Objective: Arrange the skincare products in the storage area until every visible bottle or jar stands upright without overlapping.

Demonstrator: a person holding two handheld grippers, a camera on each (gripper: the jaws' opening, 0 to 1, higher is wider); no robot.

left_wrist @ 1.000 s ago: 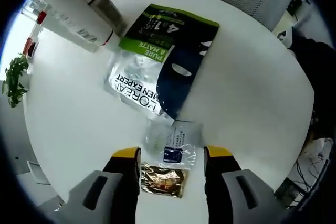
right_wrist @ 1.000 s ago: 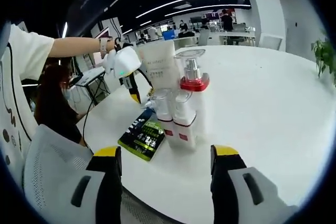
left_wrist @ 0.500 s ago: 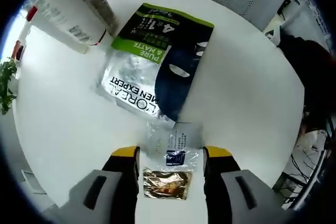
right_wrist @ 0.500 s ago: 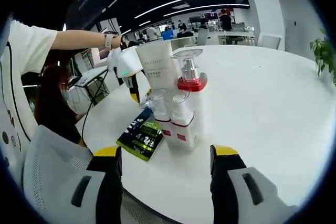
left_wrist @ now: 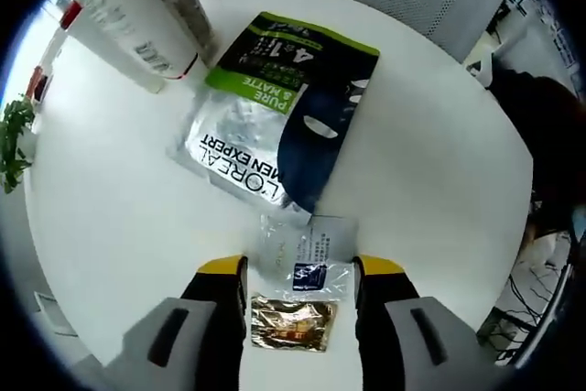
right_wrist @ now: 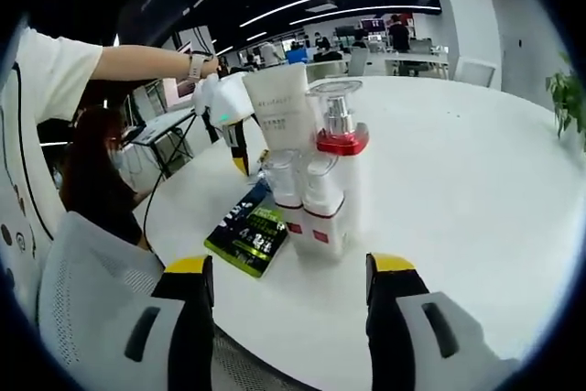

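My left tool (left_wrist: 298,281) hangs spread over a gold sachet (left_wrist: 293,322) and clear sachet (left_wrist: 307,254) near the table (left_wrist: 430,162) edge, beside a face-mask packet (left_wrist: 275,112). My right tool (right_wrist: 288,286), spread and empty, faces the upright bottles (right_wrist: 316,180) mid-table.

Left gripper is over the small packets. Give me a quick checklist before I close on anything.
1. Left gripper open: ok.
2. Small gold foil sachet between its jaws: ok.
3. Clear plastic sachet overlaps the gold one: cannot tell.
4. Green-and-silver face mask packet lying flat, clear of the jaws: ok.
5. Red-capped white pump bottles upright: ok.
6. Right gripper open, holding nothing: ok.
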